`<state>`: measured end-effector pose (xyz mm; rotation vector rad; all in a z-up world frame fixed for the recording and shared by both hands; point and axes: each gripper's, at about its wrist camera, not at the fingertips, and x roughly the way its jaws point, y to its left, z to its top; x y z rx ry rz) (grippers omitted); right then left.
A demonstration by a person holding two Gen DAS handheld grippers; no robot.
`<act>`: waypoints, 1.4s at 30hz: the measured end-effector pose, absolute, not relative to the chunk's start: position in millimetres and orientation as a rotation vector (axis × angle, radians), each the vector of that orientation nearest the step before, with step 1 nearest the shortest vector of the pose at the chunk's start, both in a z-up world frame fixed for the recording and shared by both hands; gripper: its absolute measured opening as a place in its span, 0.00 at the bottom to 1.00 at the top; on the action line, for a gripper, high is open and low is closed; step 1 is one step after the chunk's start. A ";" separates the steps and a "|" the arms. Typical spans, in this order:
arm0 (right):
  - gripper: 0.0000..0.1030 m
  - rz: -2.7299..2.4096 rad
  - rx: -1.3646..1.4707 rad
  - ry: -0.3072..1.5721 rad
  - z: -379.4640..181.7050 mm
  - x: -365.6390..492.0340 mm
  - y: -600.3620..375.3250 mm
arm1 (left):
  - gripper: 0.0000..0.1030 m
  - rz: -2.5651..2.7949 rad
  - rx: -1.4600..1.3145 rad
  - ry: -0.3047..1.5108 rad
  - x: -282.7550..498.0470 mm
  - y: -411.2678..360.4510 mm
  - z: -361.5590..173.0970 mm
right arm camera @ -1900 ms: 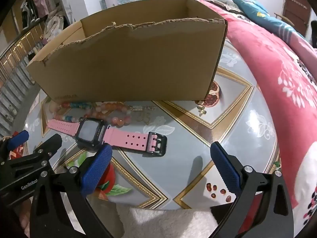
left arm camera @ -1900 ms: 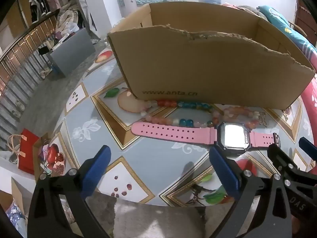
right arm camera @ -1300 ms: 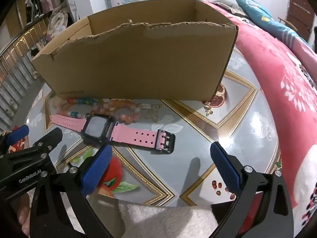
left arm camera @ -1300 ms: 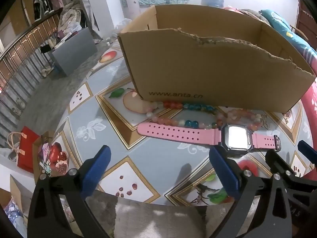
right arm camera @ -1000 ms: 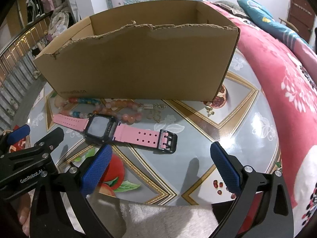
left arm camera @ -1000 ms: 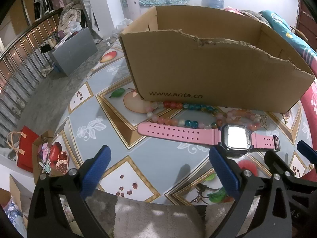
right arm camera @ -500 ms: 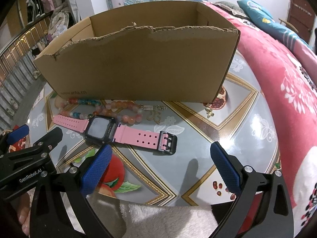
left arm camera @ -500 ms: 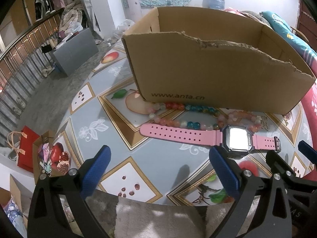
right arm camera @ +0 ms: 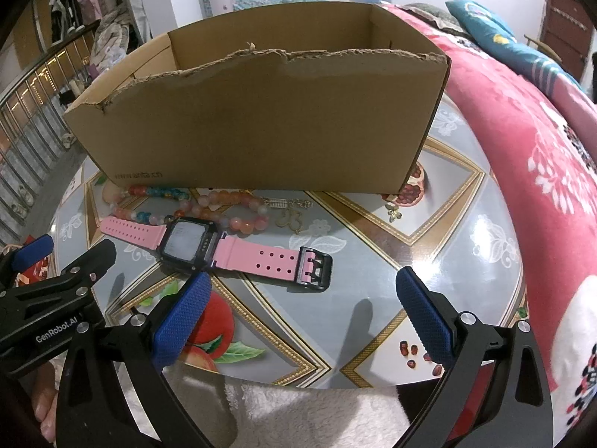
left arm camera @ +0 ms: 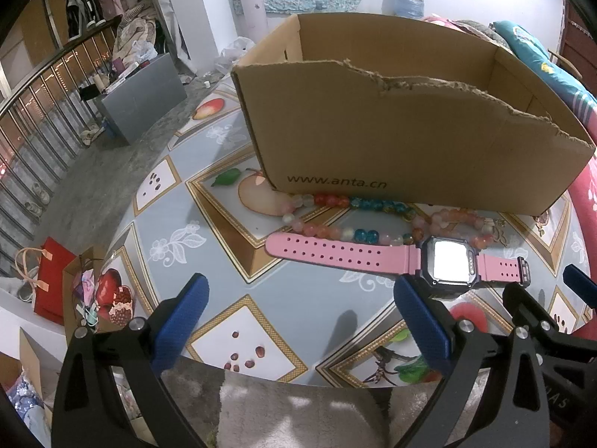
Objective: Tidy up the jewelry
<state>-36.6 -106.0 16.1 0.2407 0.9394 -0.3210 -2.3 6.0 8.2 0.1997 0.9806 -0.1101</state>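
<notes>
Cardboard box (left arm camera: 403, 138) stands open-topped on the patterned bench (left arm camera: 231, 272), its near wall torn ragged along the top edge and printed low down with "www.anta.cn". Everything else is best placed against that box.

Just in front of its near wall, at the foot of the printed corner, lies a bead bracelet (left arm camera: 335, 216) of red, blue and pale beads, its far side touching or almost touching the cardboard. Beside it, further along the same wall, sits a second bracelet of orange-pink beads (right arm camera: 238, 209), with a small gold chain and charm (right arm camera: 291, 216) trailing from it. A loose gold charm (right arm camera: 393, 214) lies near the box's right front corner.

Nearer the cameras than the beads, a pink watch (left arm camera: 444, 261) lies flat and roughly parallel to the box's front wall, its dark square face up, its long perforated strap reaching toward the printed corner and its black buckle (right arm camera: 315, 265) toward the opposite one. The strap overlaps or touches some beads.

Left gripper (left arm camera: 298, 321) hovers short of the watch with its blue-padded fingers spread wide, holding nothing; the right-hand pad (left arm camera: 418, 317) sits close to the watch face. Right gripper (right arm camera: 298, 313) is likewise wide apart and empty, its left pad (right arm camera: 183, 313) just below the watch face.

A red floral quilt (right arm camera: 541, 149) lies to the right of the box.
</notes>
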 end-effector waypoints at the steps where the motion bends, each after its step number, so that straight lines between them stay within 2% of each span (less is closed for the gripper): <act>1: 0.92 -0.321 0.240 0.939 16.0 -36.5 -106.6 | 0.94 -0.110 0.200 0.980 -2.1 5.6 8.3; 42: 0.92 -0.335 0.238 0.932 16.4 -34.5 -107.3 | 0.95 -0.111 0.201 0.979 -3.0 7.5 7.7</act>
